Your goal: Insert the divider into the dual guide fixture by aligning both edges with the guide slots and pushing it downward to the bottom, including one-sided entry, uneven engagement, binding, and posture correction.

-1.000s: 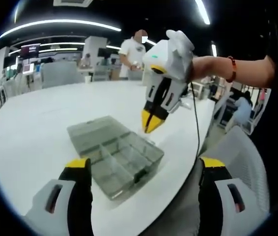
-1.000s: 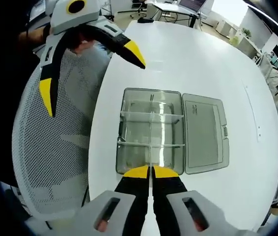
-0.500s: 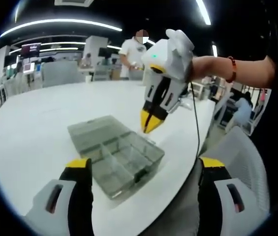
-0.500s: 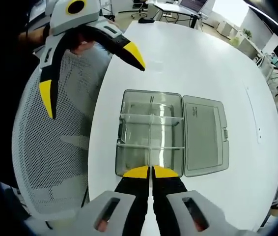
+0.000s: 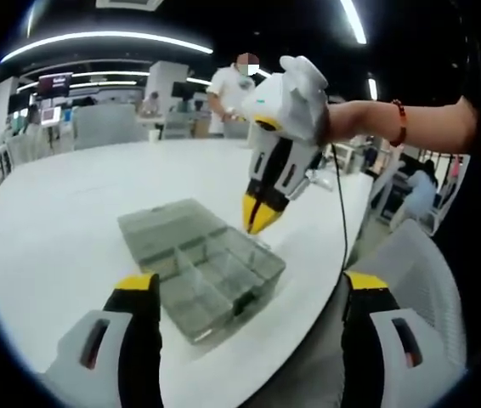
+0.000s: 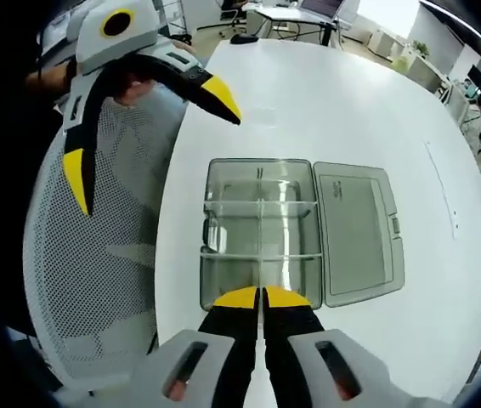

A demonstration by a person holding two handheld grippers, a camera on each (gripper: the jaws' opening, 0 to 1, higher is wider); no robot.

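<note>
Broadly, the white table (image 6: 325, 102) carries a clear compartment box (image 6: 262, 234), lid open flat beside it, its dividers already standing in their slots. Above its near edge the right gripper (image 6: 262, 297) hangs with jaws pressed together, any clear divider between them indiscernible; the left gripper (image 5: 249, 285) gapes empty, so lowering and aligning likely comes next

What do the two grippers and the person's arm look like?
Both grippers are white-bodied with black fingers tipped in yellow. The right gripper trails a thin black cable; the left gripper has a yellow ring on top. The arm wears a reddish bracelet.
</note>
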